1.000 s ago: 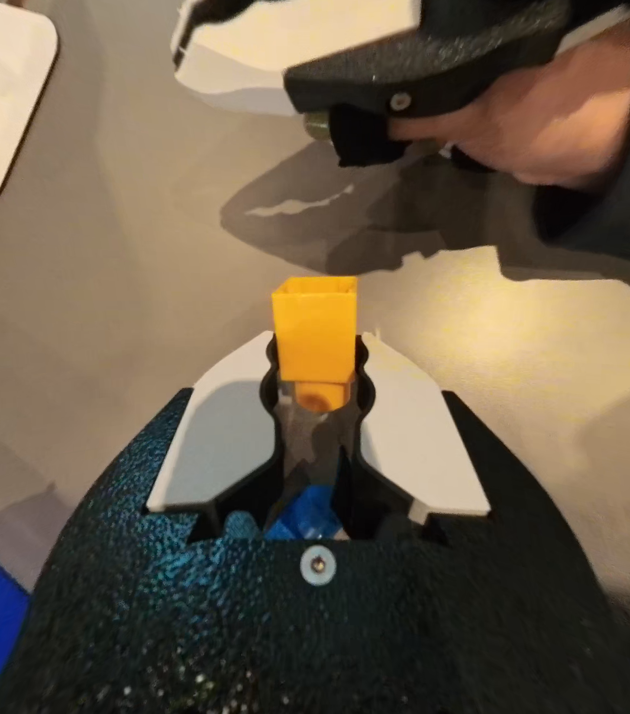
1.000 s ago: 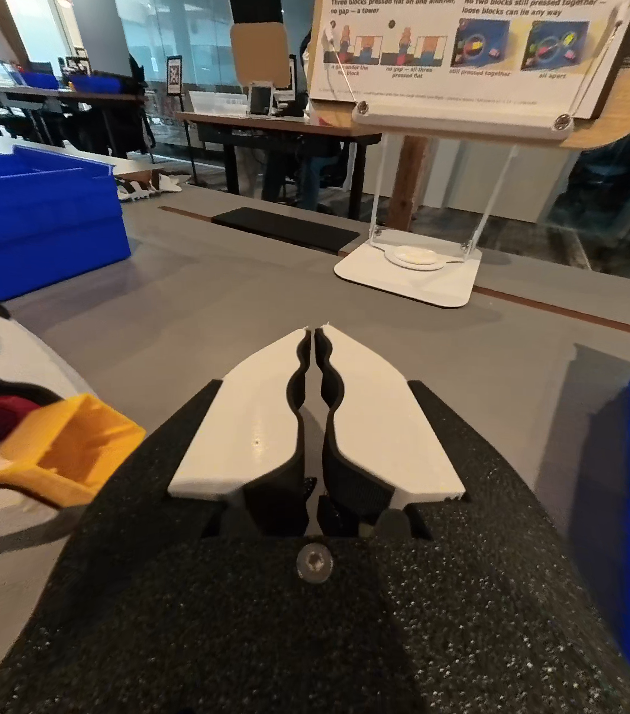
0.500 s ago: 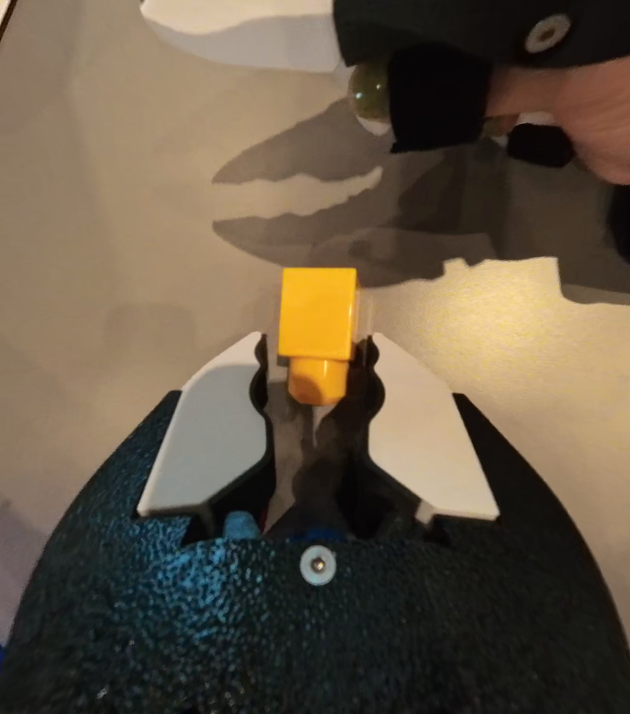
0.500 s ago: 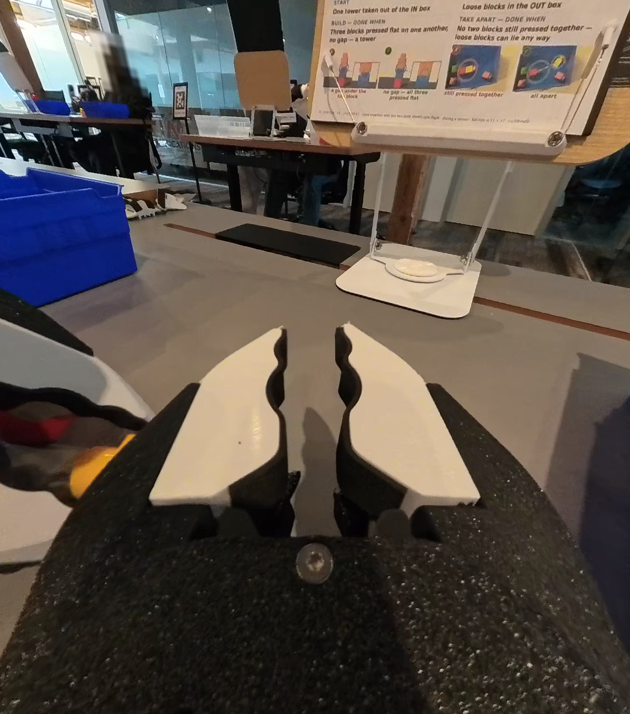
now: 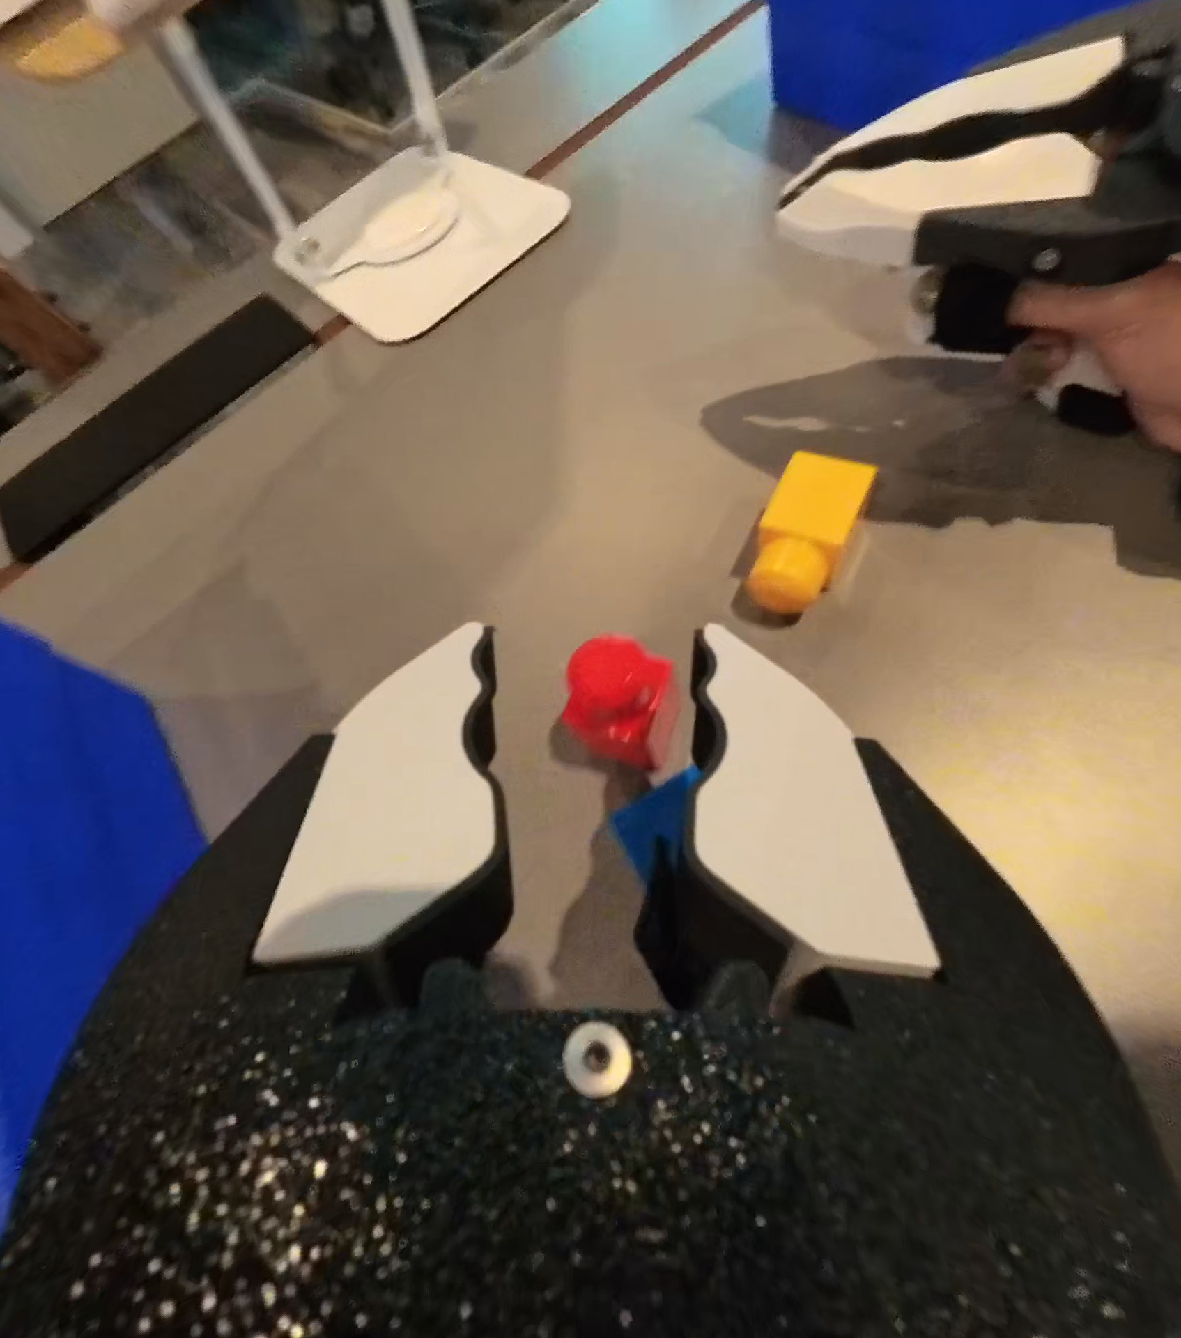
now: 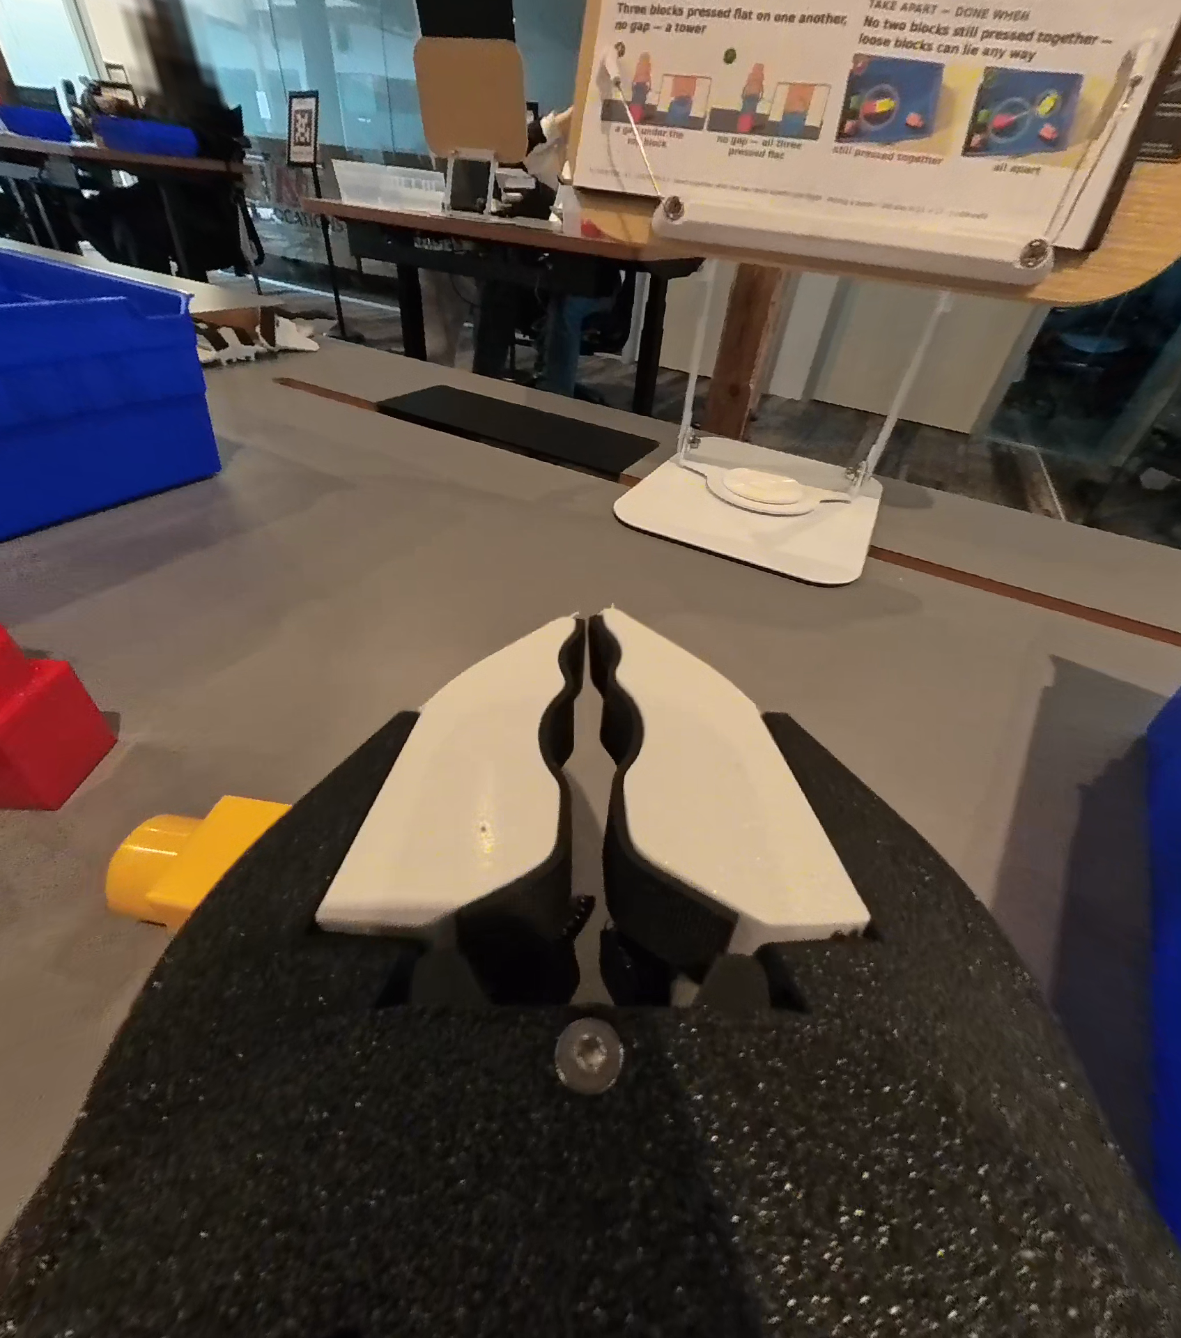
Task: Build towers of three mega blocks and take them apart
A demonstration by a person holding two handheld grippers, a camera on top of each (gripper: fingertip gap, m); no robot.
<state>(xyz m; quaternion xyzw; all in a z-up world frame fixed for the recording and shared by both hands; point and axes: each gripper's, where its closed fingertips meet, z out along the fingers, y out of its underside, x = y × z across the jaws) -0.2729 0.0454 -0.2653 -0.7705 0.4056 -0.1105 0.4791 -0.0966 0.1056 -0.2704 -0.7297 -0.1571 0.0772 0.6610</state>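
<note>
**blockfan:** Starting big: grey table (image 5: pixel 370 507), blue bins either side, one at far left (image 6: pixel 51 405), and the white stand base (image 5: pixel 428 246) at the back. What changed?

**umi_tinkerer:** The tower's apart. A second ago the left gripper (image 5: pixel 591 651) was clamped on the yellow block with blue showing behind it. Now its claw is spread wide and holds nothing. The yellow block (image 5: pixel 808 536) lies on its side on the table, stud toward the camera, off to the right of the fingertips. The red block (image 5: pixel 620 706) sits upright on the table between the open tips, and a blue block (image 5: pixel 652 825) pokes out just behind it against the right finger.

**blockfan:** And the other one?

**umi_tinkerer:** Right gripper (image 6: pixel 587 623) was half open half a second ago; now its claw is together, empty, with yellow just beside its left flank. I'd guess the take-apart is done, no two blocks look pressed together, though red and blue sit close enough that I can't be sure.
</note>
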